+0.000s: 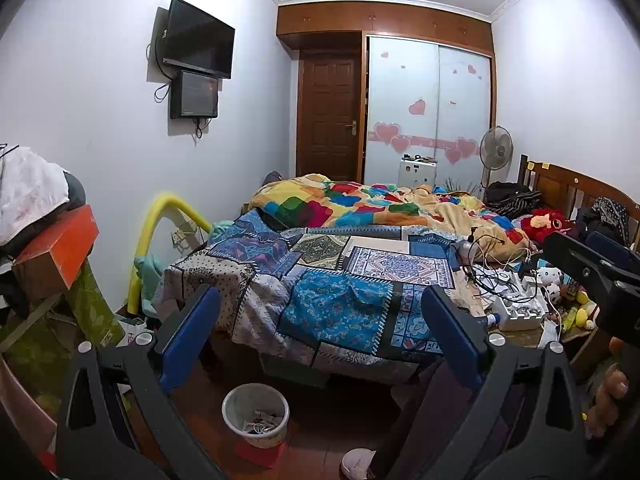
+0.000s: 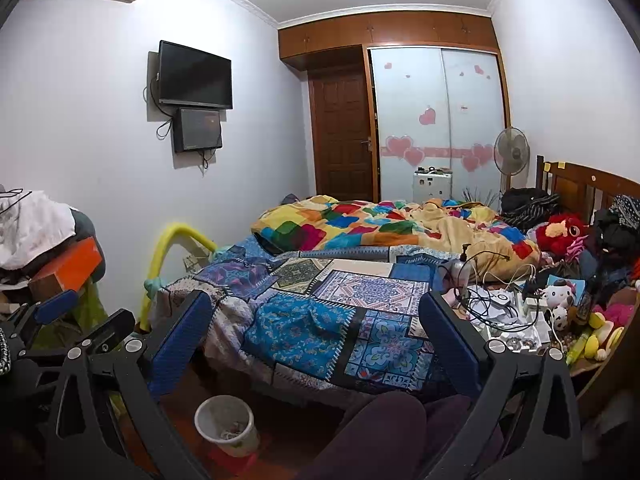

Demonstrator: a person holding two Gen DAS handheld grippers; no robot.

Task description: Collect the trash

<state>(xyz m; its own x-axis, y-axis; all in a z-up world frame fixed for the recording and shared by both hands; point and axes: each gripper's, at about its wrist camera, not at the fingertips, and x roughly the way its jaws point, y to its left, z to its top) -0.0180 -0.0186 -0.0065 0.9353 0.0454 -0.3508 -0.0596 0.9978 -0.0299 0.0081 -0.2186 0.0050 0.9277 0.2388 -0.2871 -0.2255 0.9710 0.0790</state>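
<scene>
A white waste bin (image 1: 256, 414) with paper scraps inside stands on the red floor in front of the bed; it also shows in the right wrist view (image 2: 225, 424). My left gripper (image 1: 320, 320) is open and empty, held above the bin, facing the bed. My right gripper (image 2: 316, 324) is open and empty, also facing the bed. The right gripper shows at the right edge of the left wrist view (image 1: 592, 264). The left gripper shows at the left edge of the right wrist view (image 2: 60, 312). Clutter of cables, white boxes and papers (image 2: 504, 316) lies on a bedside table.
A bed with a patchwork quilt (image 1: 340, 280) and colourful blanket (image 1: 360, 204) fills the middle. Plush toys (image 2: 560, 232) sit at the right. A pile with an orange box (image 1: 60, 248) stands at the left. A fan (image 1: 496, 148), wardrobe and door are at the back. My knees (image 2: 384, 432) show below.
</scene>
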